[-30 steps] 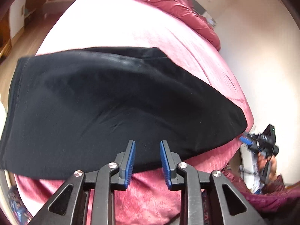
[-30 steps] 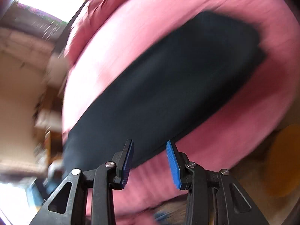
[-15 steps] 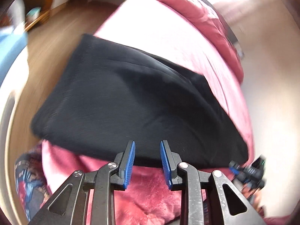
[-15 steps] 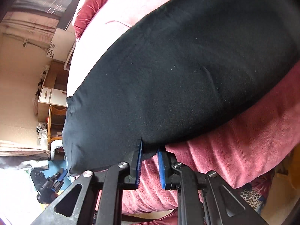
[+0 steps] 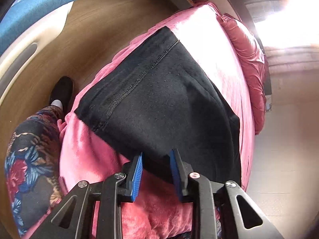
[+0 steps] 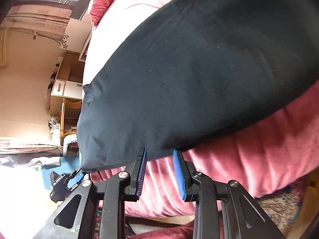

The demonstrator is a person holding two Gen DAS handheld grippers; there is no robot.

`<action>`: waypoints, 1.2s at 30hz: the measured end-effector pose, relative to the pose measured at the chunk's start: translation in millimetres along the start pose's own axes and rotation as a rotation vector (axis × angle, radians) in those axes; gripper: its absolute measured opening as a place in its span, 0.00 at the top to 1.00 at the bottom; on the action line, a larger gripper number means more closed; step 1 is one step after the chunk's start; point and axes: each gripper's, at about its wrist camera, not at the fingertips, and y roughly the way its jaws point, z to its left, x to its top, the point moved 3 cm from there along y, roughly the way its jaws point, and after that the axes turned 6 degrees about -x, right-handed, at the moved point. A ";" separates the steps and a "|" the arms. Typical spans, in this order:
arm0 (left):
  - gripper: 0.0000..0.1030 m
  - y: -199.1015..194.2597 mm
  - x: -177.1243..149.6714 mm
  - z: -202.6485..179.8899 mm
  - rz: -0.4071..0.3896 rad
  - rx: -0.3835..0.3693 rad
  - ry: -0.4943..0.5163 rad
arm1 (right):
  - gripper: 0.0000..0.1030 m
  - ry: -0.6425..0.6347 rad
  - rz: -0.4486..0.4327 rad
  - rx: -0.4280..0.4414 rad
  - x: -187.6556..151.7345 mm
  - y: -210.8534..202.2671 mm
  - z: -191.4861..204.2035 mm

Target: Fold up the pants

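Black pants (image 5: 169,99) lie flat on a bed with a pink blanket (image 5: 87,155), close to the bed's near edge. In the left wrist view their long axis runs from the near right to the far left, ending in a stitched hem at the far left corner, which sits right at the blanket's left edge. Past that edge is open wooden floor (image 5: 95,25).

The left claw (image 5: 156,172) has its blue pads apart, with the near edge of the pants lying between them; whether the pads touch the cloth is hard to tell. A red duvet (image 5: 249,59) is bunched along the far right side of the bed, well apart from the pants.

In the right wrist view the pants (image 6: 199,69) fill most of the frame, and their right end is cut off by the frame. The right claw (image 6: 159,169) is also apart, its tips just at the pants' near edge, over a bare strip of blanket (image 6: 249,149). At lower left the other claw appears small, at the pants' corner. Strong window glare washes out the lower left corner.
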 end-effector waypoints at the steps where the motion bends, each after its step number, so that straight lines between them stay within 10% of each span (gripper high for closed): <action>1: 0.76 -0.1 0.6 -1.1 -0.009 0.000 0.011 | 0.72 -0.009 0.001 -0.007 1.3 3.1 1.8; 7: 0.94 -5.4 -8.0 -9.0 -0.051 0.039 0.085 | 0.93 -0.044 -0.038 -0.044 3.6 4.2 5.1; 17: 0.89 -9.2 -24.4 4.8 0.001 0.152 0.130 | 0.93 -0.090 -0.021 -0.094 0.1 9.5 -0.1; 22: 0.76 -33.9 -22.9 -1.3 -0.063 0.219 0.154 | 0.77 -0.164 0.057 -0.050 -0.9 0.2 6.8; 28: 0.76 -57.8 -28.7 -39.6 -0.184 0.215 0.341 | 0.76 -0.435 0.048 -0.013 12.4 -23.5 65.8; 36: 0.76 2.2 -53.5 -84.3 -0.009 0.180 0.612 | 0.76 -0.625 0.030 0.019 89.7 39.2 189.1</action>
